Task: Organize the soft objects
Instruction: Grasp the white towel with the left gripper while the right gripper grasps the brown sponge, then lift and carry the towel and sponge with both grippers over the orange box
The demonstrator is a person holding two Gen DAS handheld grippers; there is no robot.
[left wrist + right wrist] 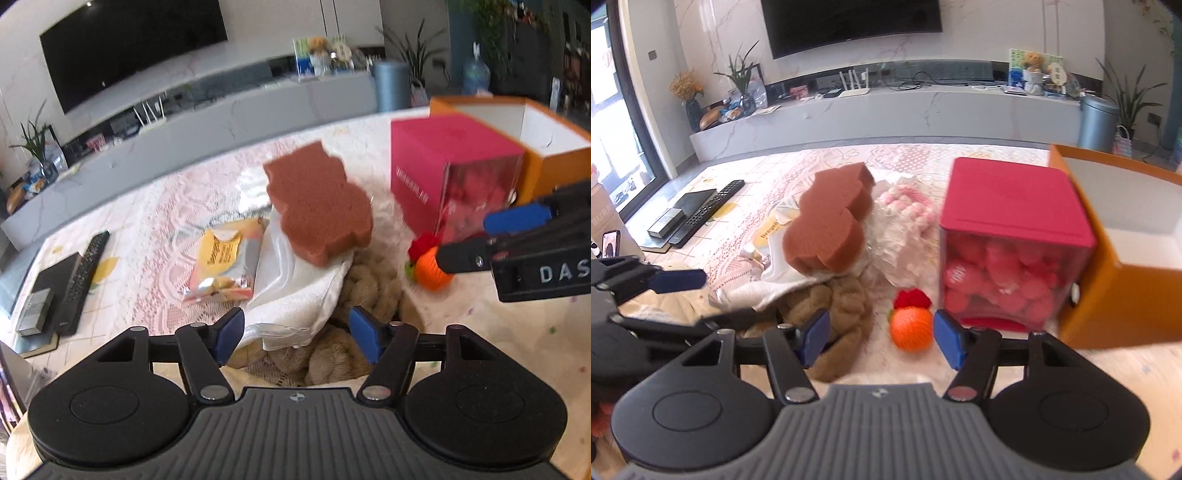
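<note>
A pile of soft things lies on the lace tablecloth (147, 229). A brown sponge (317, 206) (827, 225) rests on a white towel (295, 295) (768, 284), over a tan braided plush (369, 284) (846, 306). A pink and white knitted item (905, 218) lies behind. An orange knitted ball (911, 328) (432, 271) with a red top sits to the right. My left gripper (295, 338) is open, its pads on either side of the towel's near edge. My right gripper (879, 339) is open, with the ball just ahead between its fingers.
A red-lidded clear box (1015, 236) (450, 170) of pink balls and an open orange box (1126, 236) (554, 147) stand at the right. A snack packet (225, 258) lies left of the towel. A remote (81, 280) and dark flat items sit at the far left.
</note>
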